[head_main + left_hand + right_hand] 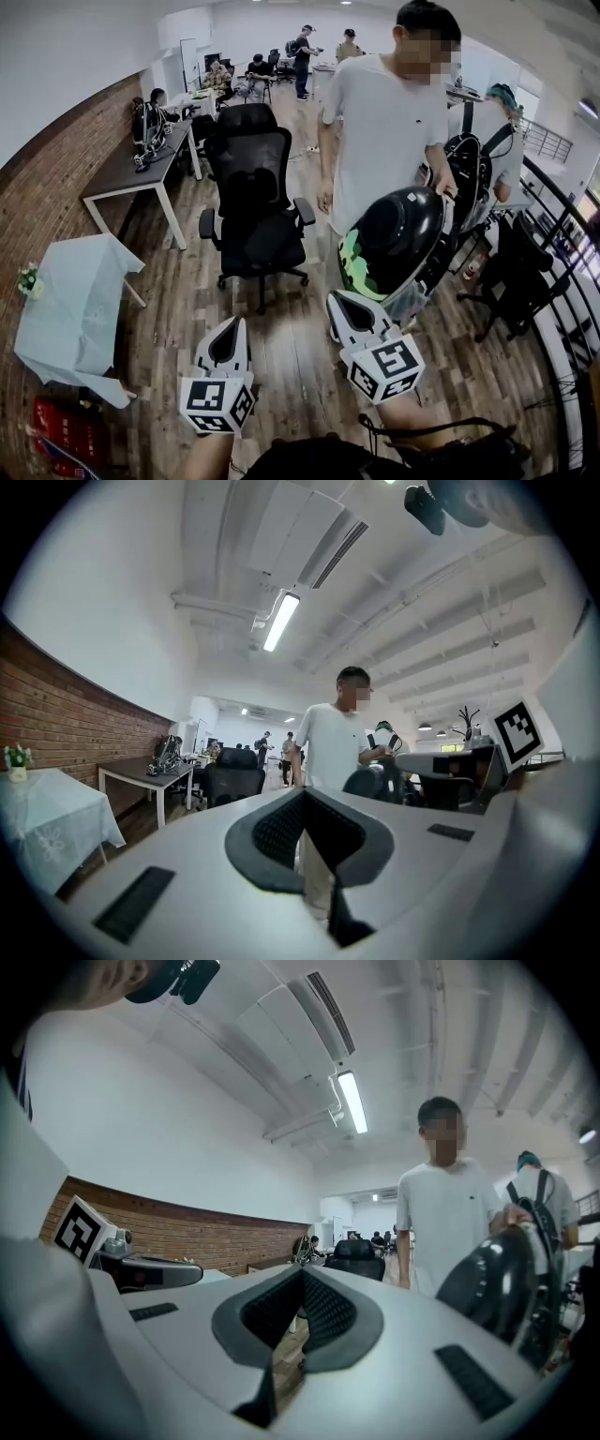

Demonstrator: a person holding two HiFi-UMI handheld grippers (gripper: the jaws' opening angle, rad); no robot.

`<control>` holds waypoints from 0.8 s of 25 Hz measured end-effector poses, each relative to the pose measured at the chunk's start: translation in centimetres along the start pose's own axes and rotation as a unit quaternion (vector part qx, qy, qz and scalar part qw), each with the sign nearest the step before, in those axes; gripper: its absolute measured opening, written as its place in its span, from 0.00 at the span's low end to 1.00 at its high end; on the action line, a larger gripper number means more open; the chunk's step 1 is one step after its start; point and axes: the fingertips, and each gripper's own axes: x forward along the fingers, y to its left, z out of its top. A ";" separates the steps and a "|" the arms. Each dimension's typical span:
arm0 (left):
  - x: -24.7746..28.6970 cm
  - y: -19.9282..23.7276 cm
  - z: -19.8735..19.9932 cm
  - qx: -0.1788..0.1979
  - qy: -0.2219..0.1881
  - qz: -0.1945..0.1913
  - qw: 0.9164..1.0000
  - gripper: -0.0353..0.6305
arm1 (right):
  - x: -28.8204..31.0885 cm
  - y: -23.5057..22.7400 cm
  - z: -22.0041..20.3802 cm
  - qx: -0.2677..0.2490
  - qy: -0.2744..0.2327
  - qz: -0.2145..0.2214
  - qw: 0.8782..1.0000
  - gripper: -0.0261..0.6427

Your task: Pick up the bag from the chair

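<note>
A black office chair (251, 202) stands mid-room on the wood floor, and its seat looks bare. To its right a person in a white T-shirt (389, 122) holds a glossy black hard-shell bag (398, 239) with a green patch by its top. My left gripper (236, 322) and right gripper (334, 300) hover low in the head view, both shut and holding nothing, well short of chair and bag. In the left gripper view the shut left gripper (305, 795) points level toward the person, with the chair (234, 778) to their left. The right gripper view shows the shut right gripper (302, 1272) and the bag (487, 1283) at right.
A dark desk (131, 169) with white legs stands by the brick wall at left. Nearer, a table under a pale cloth (70, 309) holds a small plant. Another black chair (516, 272) and a railing (572, 234) are at right. Several people are at the back.
</note>
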 end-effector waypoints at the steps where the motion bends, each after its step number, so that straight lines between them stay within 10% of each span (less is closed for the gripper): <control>1: -0.1 0.1 -0.1 0.000 0.000 0.000 1.000 0.07 | 0.2 0.1 -0.2 0.001 0.001 -0.001 1.000 0.06; 20: 0.8 6.2 -2.0 -0.013 0.006 -0.013 1.000 0.07 | 5.2 1.6 -2.5 0.001 0.023 -0.017 1.000 0.06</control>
